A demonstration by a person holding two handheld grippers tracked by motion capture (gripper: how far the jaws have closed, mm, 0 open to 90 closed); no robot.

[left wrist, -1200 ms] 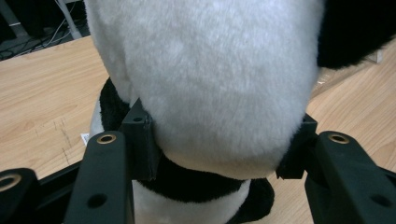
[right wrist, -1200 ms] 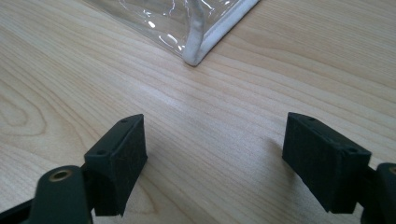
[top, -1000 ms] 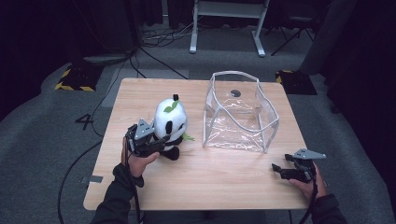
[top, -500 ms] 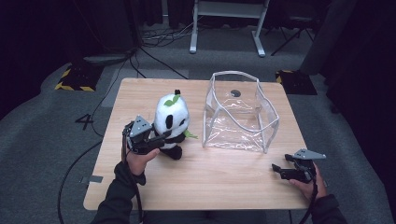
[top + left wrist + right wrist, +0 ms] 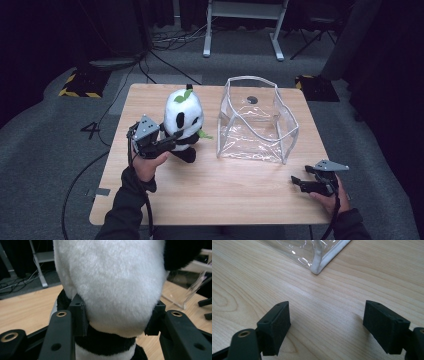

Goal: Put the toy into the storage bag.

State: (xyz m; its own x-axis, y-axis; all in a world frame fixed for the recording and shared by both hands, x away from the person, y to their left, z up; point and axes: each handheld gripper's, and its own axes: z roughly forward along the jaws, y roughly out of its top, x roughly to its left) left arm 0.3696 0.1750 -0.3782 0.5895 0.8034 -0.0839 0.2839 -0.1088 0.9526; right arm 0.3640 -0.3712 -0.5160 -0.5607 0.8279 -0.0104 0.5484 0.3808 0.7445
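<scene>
A black-and-white panda plush (image 5: 183, 117) with a green leaf on its head stands upright at the table's left middle. My left gripper (image 5: 169, 143) is shut on it from the near left. In the left gripper view the pads (image 5: 78, 315) press into the panda (image 5: 110, 285) at its neck, on both sides of my left gripper (image 5: 116, 320). A clear plastic bag (image 5: 255, 120) with a white rim stands open right of the panda. My right gripper (image 5: 301, 183) rests open near the table's front right corner. Between the jaws of that right gripper (image 5: 324, 325) is only bare wood.
The wooden table (image 5: 225, 195) has free room in front of the bag and the panda. A corner of the bag (image 5: 319, 263) lies just ahead of the right jaws. Cables and a metal stand are on the floor beyond the table.
My left gripper has risen a little with the panda in it, and the plush sits slightly higher. The right gripper has kept still.
</scene>
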